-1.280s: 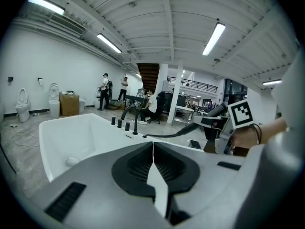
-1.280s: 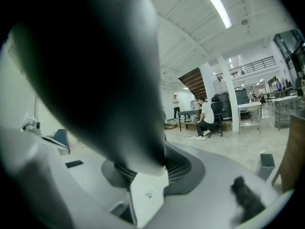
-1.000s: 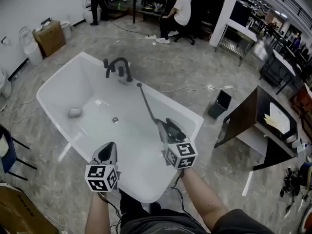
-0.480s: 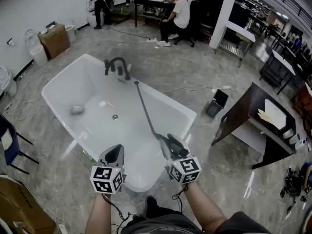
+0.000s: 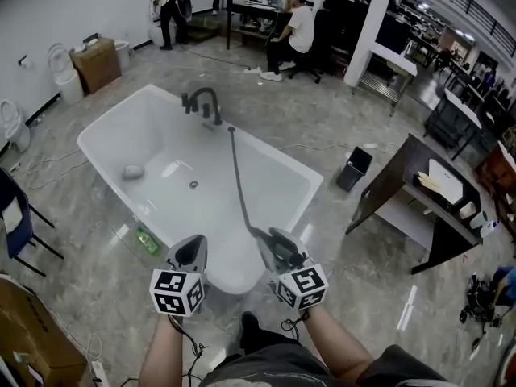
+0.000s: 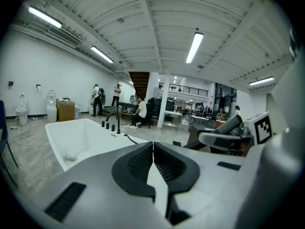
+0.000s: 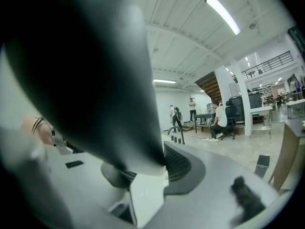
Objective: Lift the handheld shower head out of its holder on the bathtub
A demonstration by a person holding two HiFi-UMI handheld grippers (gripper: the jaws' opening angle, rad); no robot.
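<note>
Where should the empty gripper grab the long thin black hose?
Probably the lower end of the long thin black hose, just ahead of the right gripper clamping the dark shower head. Come from its left with jaws opened across it: that stretch runs straight and the shut left gripper sits beside it.

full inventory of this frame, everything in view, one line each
white freestanding bathtub: 1, white, mid-floor
dark faucet set: 1, black, tub's far rim
dark shower hose: 1, black, from far rim across tub to right gripper
dark handheld shower head: 1, black, away from the faucet, between right gripper's jaws
grey rounded lump: 1, grey, tub floor
cardboard box: 1, brown, by left wall
dark bin: 1, floor right of tub
dark wooden desk: 1, brown, right side
seated person: 1, white shirt, far desk
left gripper: 1, grey, shut, empty
right gripper: 1, grey, shut on shower head
</note>
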